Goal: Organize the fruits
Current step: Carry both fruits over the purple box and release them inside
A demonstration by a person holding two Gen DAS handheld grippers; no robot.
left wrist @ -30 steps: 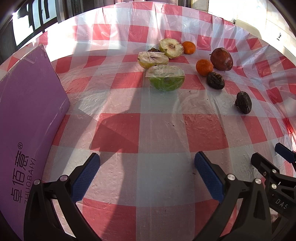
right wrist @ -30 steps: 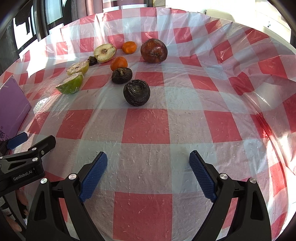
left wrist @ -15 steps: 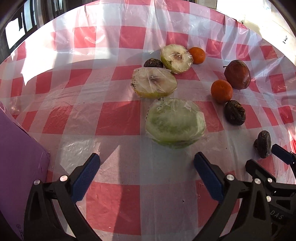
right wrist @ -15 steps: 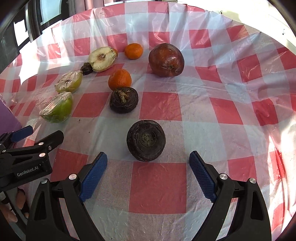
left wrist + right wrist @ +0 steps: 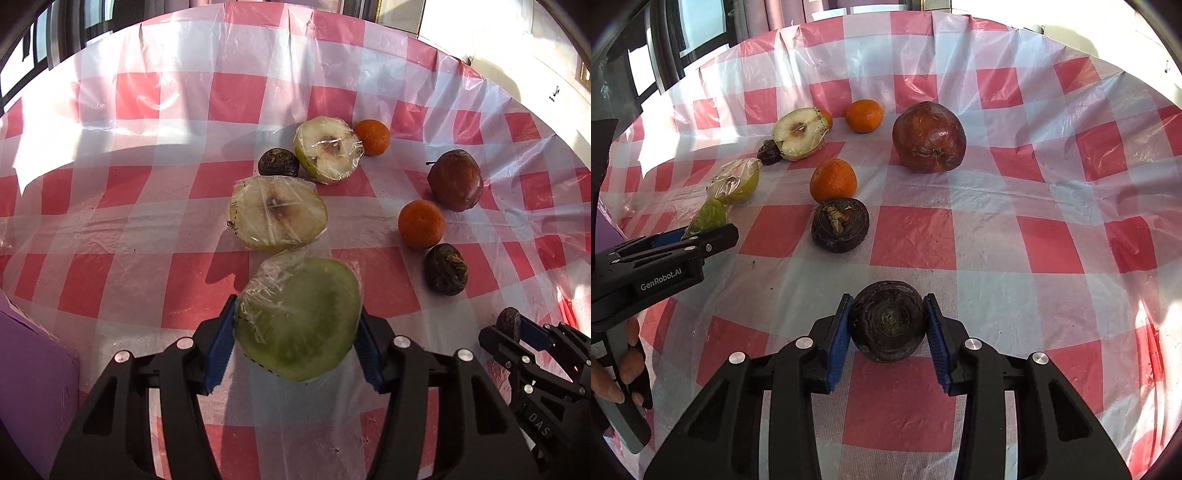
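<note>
A green fruit half wrapped in cling film sits between the blue pads of my left gripper. Its jaws are closing and both pads touch the fruit's sides. A dark wrinkled round fruit lies on the checked tablecloth, and my right gripper is shut on it. The right wrist view shows the left gripper at the left edge with the green half in it. The left wrist view shows the right gripper low at the right.
Beyond lie two pale wrapped fruit halves, two oranges, a red-brown fruit and two more dark fruits. A purple box stands at the left. A person's fingers hold the left gripper.
Both grippers moved forward over the table to their fruits. The left jaws came in onto the green half, and the right jaws shut on the dark fruit.
</note>
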